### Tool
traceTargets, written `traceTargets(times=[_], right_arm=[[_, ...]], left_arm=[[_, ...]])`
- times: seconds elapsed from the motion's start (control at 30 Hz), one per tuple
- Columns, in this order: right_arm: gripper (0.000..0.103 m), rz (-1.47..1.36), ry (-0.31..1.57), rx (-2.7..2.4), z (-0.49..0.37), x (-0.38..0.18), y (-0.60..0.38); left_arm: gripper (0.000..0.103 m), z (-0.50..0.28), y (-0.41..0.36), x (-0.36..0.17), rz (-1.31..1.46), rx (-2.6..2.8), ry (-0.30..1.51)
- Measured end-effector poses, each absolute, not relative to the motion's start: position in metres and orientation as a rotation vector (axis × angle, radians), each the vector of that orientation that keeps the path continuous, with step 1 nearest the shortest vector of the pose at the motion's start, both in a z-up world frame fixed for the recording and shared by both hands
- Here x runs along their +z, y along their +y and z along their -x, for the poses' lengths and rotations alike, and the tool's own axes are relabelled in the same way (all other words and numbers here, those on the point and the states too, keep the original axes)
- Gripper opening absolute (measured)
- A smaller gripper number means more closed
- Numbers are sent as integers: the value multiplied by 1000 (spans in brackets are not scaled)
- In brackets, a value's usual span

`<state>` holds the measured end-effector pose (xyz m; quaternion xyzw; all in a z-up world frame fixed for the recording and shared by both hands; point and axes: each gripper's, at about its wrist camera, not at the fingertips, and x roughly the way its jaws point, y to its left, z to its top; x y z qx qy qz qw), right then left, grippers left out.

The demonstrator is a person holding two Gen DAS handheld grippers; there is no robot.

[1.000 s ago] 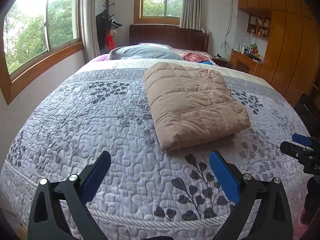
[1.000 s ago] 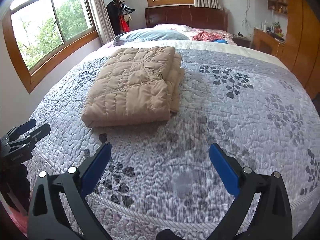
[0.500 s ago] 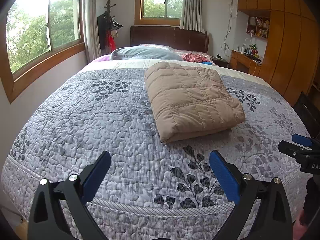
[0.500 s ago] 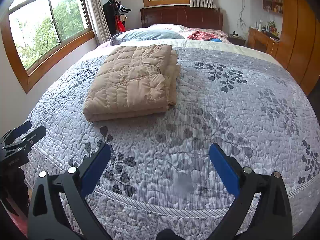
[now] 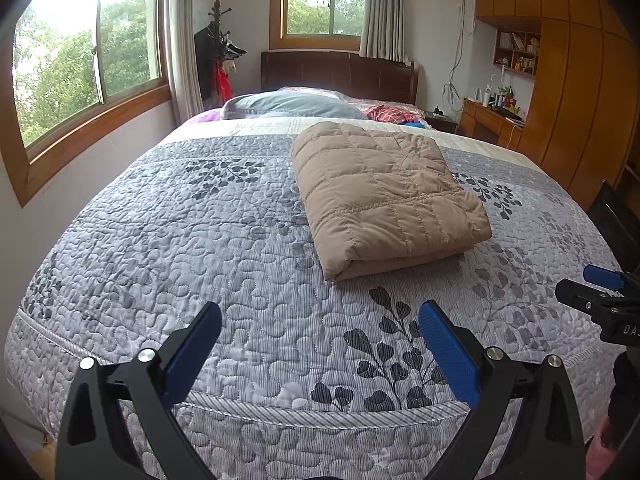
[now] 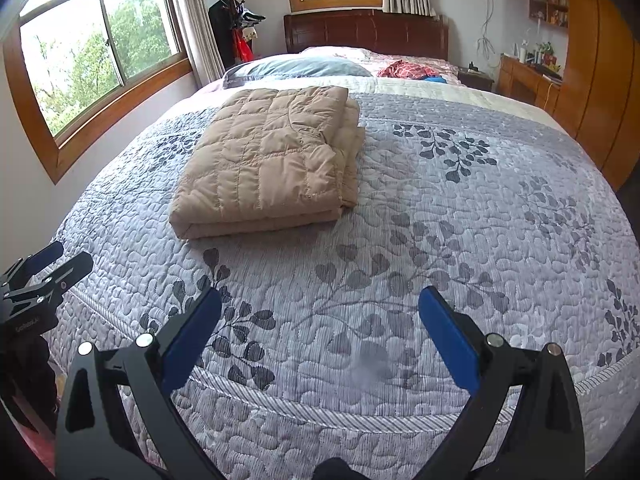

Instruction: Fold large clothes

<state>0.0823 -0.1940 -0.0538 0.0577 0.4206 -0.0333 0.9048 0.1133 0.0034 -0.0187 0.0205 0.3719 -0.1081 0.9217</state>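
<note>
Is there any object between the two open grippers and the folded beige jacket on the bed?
Nothing visible: only bare quilted bedspread lies between the left gripper, the right gripper and the folded jacket. Both grippers are open and apart from it.

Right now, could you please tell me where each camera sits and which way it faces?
Left wrist: on the left gripper at the bed's foot, facing the headboard; open blue-padded fingers, right gripper at right edge.
Right wrist: on the right gripper, same heading; open fingers, left gripper at left edge.
Shared: folded tan quilted down coat, grey leaf-print quilted bedspread.
</note>
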Motion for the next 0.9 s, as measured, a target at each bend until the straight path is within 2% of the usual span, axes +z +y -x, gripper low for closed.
traceTargets(times=[0.9], right_arm=[[98,-105,876,-53,-87,-54,-195]], left_arm=[[99,-118,6,-22,-50,-233,772]])
